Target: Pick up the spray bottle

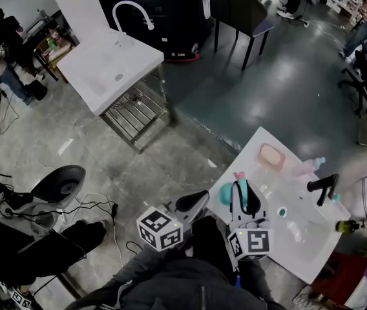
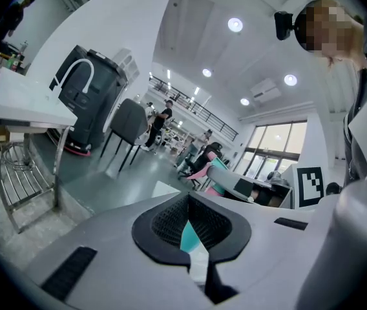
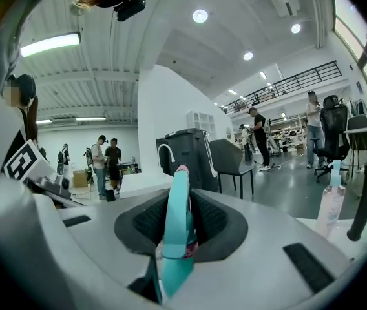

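A teal spray bottle [image 1: 226,194] with a pink tip hangs above the near corner of the white sink table [image 1: 313,250]. My right gripper [image 1: 243,197] is shut on its narrow teal head, which stands upright between the black pads in the right gripper view, spray bottle [image 3: 178,221], right gripper [image 3: 177,231]. My left gripper [image 1: 194,201] floats just left of the bottle, apart from it, jaws together and holding nothing. In the left gripper view only a sliver of teal shows past the left gripper [image 2: 192,231].
On the table lie a pink soap dish [image 1: 271,156], a pale pink bottle [image 1: 306,166] and a black faucet [image 1: 323,187]. A second white sink stand [image 1: 115,63] stands far left. A grey chair [image 1: 238,8] and people are farther off.
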Motion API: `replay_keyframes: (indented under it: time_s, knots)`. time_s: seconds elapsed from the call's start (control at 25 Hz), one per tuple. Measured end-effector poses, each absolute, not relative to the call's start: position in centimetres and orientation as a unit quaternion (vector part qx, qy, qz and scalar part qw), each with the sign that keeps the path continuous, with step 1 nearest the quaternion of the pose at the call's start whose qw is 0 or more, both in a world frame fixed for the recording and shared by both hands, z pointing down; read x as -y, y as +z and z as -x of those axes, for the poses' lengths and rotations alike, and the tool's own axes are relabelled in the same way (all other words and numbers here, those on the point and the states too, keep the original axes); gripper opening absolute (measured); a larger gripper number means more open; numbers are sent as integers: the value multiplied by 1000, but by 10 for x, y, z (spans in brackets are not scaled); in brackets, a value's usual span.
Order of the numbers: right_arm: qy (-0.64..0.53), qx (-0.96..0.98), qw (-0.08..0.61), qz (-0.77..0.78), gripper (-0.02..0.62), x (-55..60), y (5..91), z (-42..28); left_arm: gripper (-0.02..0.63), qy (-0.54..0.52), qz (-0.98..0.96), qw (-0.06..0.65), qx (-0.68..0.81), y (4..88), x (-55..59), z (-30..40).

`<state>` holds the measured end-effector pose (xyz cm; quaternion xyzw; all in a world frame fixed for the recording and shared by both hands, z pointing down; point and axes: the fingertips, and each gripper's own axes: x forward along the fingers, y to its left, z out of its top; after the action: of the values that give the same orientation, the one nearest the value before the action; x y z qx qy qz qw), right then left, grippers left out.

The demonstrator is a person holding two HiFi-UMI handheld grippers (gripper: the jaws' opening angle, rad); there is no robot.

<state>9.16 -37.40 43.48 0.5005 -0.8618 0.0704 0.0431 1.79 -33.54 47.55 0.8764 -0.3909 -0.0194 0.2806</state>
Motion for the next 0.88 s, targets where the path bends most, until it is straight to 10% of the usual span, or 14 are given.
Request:
replay_keyframes:
  time_s: [0.88]
  knots:
    - [51,828,23,-558,77,271,430,-89,3,-14,-913,264,311,479,250,-25]
